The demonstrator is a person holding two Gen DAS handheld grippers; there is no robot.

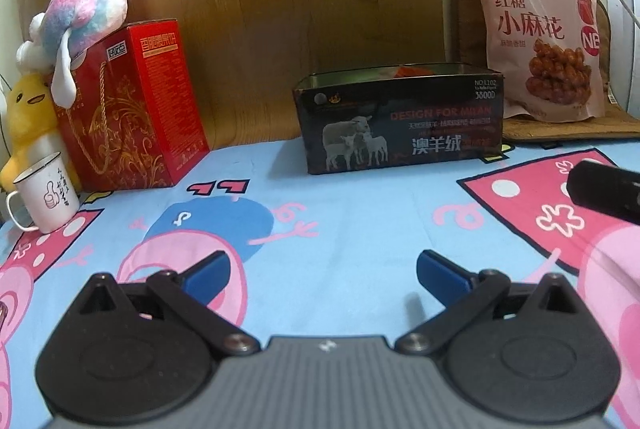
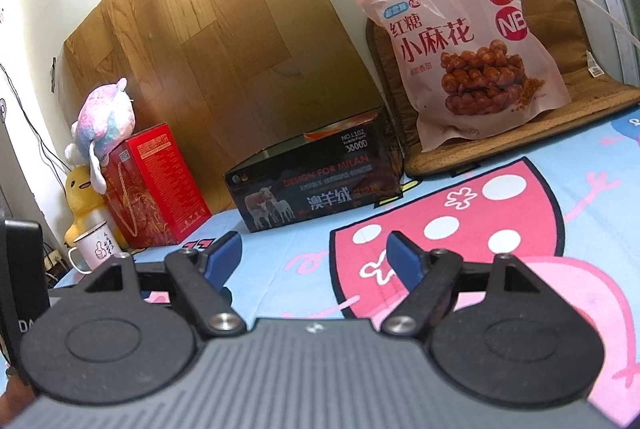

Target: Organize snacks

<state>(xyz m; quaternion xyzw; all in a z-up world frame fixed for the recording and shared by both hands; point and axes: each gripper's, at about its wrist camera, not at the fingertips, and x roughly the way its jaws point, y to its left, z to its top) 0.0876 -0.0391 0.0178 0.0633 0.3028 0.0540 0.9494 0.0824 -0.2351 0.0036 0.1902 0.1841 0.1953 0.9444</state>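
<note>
Nearest me, the left claw [image 1: 323,271] is hanging wide and empty over the cartoon bedsheet [image 1: 360,213], and the right claw [image 2: 314,256] is gaping just as wide, holding nothing. Going left to right: the white mug [image 1: 48,193] is sitting close beside the red gift box [image 1: 132,105]; a stray elbow could be tipping it. The open black box [image 1: 400,117] is waiting mid-bed. The pink snack bag [image 1: 540,37] is leaning upright on a woven mat [image 1: 568,127]; pinching that slack plastic could be letting it slip.

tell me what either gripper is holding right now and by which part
Nothing is held. The left gripper and right gripper are both open and empty above the cartoon sheet.
</note>
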